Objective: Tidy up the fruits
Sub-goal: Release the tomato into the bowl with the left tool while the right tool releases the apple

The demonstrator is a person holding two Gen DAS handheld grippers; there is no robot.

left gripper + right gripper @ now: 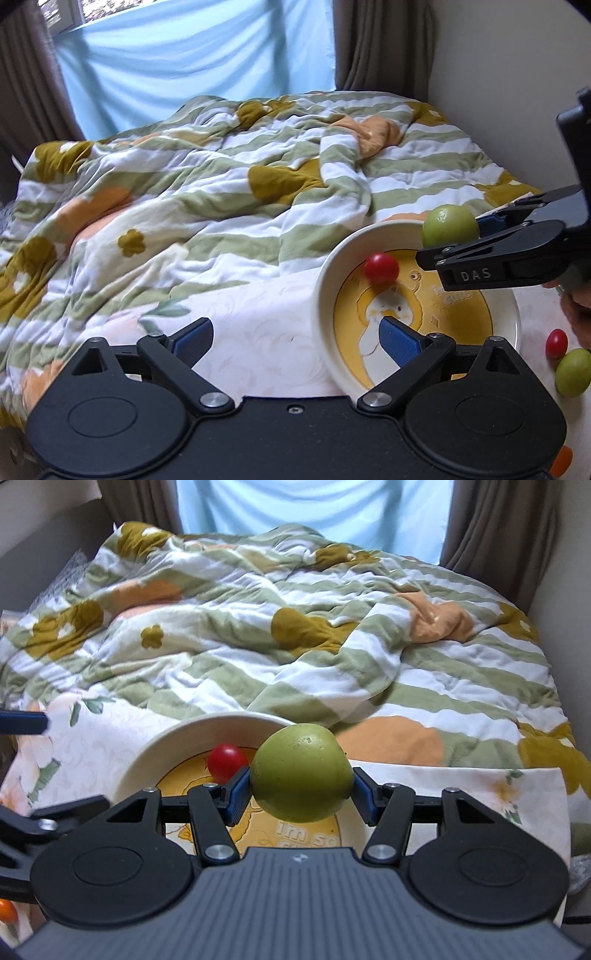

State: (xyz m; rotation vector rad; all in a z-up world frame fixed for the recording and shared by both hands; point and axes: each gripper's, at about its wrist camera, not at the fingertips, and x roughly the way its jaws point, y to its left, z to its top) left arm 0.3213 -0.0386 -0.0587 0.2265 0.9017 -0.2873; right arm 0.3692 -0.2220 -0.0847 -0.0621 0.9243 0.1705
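The right gripper (301, 792) is clamped on a green fruit (301, 771): its two blue pads (236, 797) press the fruit from both sides, and the fruit stands out in front of the fingers. This gripper is held almost level, above the near part of a cream bowl with a yellow cartoon bottom (147, 755). In the left wrist view the same gripper (476, 229) comes in from the right side, and a little of the person's hand (576, 310) shows behind its handle. The held green fruit (450, 226) hangs over the far rim of the bowl (325, 280).

The left gripper (295, 341) is wide apart and holds nothing. It is low over the white patterned cloth (258, 332), and its right pad (400, 341) reaches over the near rim of the bowl, while its left pad (194, 339) stays over the cloth.

One red fruit (381, 267) lies inside the bowl, ahead of the left gripper's right finger and just beside the right gripper's left pad. To the right of the left gripper, outside the bowl, another red fruit (556, 344) and a second green fruit (573, 372) lie on the cloth near each other. Beyond both grippers is a crumpled striped quilt with flowers (207, 177)
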